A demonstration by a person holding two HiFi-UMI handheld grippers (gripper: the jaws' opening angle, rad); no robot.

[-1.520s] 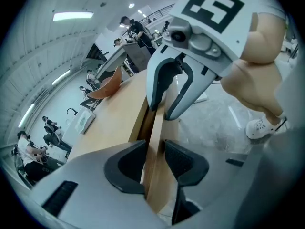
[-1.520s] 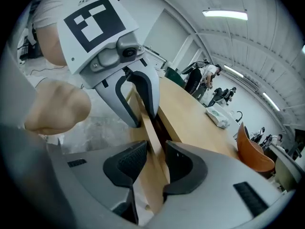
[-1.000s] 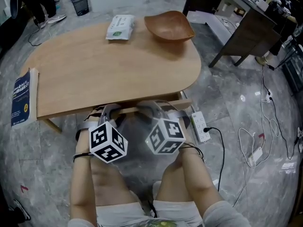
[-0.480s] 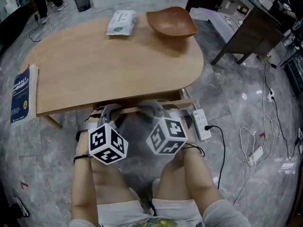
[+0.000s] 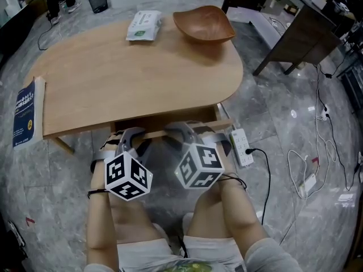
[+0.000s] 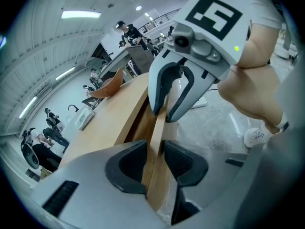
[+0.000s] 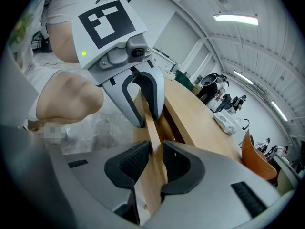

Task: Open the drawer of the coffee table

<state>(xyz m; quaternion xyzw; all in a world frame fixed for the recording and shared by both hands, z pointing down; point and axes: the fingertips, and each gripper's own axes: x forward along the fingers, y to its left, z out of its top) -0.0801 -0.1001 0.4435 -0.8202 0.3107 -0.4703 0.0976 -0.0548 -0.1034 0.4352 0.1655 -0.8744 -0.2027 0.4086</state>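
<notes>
Head view: the light oval wooden coffee table (image 5: pixel 136 72) filled the upper half of the picture. Its thin wooden drawer front (image 5: pixel 222 123) ran along the table's 6 o'clock edge. The left gripper (image 5: pixel 131 134) and the right gripper (image 5: pixel 187 128) met that front side by side, at 7 o'clock and 5 o'clock of the table. A brown wooden bowl (image 5: pixel 203 24) lay on the top at 1 o'clock, a white tissue pack (image 5: pixel 143 25) at 12 o'clock and a blue book (image 5: pixel 24 118) at 9 o'clock. A white power strip (image 5: pixel 240 147) lay on the grey floor at 4 o'clock.

Left gripper view: the dark pads were clenched on the drawer front, one on each face. A narrow gap separated the front from the table body. The right gripper straddled the same board at 12 o'clock.

Right gripper view: the jaws had just been closing with the drawer front between them, and both pads bore on it. The left gripper sat at 12 o'clock.
</notes>
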